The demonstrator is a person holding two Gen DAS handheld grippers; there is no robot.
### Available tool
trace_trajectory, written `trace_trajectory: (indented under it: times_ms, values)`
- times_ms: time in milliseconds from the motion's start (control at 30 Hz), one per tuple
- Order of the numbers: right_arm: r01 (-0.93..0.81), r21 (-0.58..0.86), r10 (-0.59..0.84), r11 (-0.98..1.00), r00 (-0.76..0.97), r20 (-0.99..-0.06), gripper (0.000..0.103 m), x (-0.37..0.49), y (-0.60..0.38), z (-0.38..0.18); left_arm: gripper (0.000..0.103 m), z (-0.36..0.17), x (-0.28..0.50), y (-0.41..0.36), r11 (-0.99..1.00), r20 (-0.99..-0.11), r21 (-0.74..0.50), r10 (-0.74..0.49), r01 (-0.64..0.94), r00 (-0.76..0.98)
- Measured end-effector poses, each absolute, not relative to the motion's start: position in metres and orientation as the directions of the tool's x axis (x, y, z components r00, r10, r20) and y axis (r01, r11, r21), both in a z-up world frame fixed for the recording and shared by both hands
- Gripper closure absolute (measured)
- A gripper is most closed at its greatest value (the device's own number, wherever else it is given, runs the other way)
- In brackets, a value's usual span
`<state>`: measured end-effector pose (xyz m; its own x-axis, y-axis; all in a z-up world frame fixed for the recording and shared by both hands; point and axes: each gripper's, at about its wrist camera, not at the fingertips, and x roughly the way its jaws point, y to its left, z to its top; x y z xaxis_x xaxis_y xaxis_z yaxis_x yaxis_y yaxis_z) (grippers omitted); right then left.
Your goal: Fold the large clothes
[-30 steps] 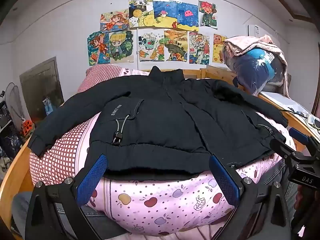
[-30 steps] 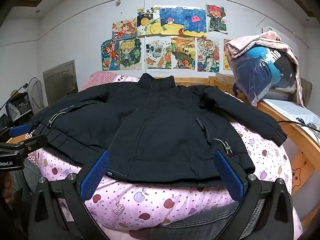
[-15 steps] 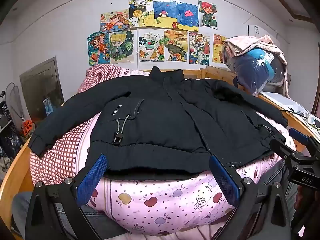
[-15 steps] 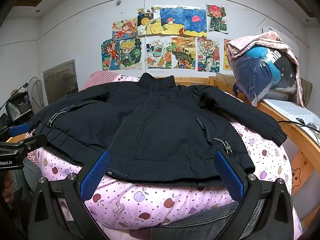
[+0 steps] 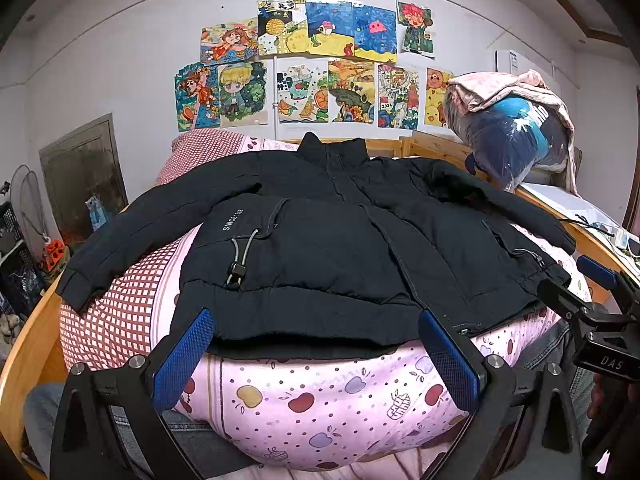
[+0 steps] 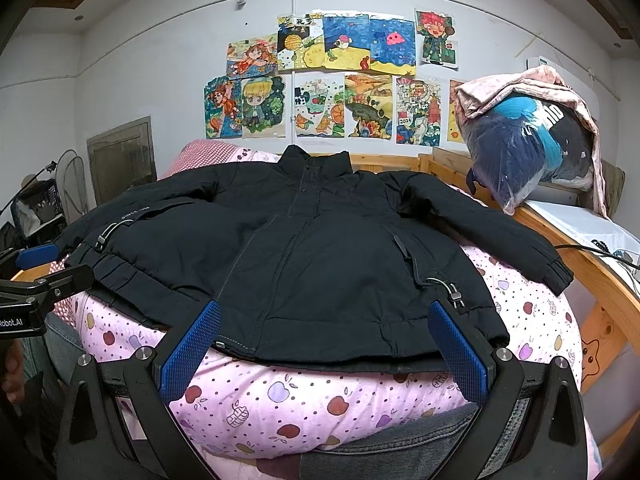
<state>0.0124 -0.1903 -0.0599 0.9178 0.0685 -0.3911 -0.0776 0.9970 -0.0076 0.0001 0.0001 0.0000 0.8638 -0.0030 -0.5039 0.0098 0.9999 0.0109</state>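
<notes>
nothing has changed over the last second: the jacket (image 5: 328,240) lies exactly as it did, spread flat and front up on the pink bedding (image 5: 320,400), collar toward the drawings (image 5: 312,68) on the wall, and neither tool has shifted. taking the jacket as the landmark and going from its left side: the left sleeve (image 5: 132,240) runs out and down, its cuff on the checked cloth (image 5: 120,320) near the wooden bed rail (image 5: 24,352). the left gripper (image 5: 316,356) waits just short of the left half of the hem, fingers spread wide and holding nothing. the right gripper (image 6: 324,348) sits likewise just short of the right half of the hem, also spread wide and empty, with the toggle cord (image 6: 450,290) close to its right finger. the right sleeve (image 6: 488,236) stretches off the jacket's right side, its cuff resting on the bedding. past that shoulder a bagged bundle (image 6: 528,140) sits on the rail, apart from the jacket. this stillness reads as a pause at the very start, with no fold made yet; a sleeve or the hem looks like the likely first grab.
</notes>
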Motion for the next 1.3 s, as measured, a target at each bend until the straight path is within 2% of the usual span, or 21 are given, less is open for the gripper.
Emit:
trace_trajectory:
  times_ms: [1300]
  values:
    - [-0.078, -0.009, 0.068, 0.997, 0.916, -0.395, 0.001, 0.0137, -0.1850, -0.0633, 0.000, -0.0001, 0.0004, 0.0005, 1.000, -0.506, 0.013, 0.002, 0.005, 0.863]
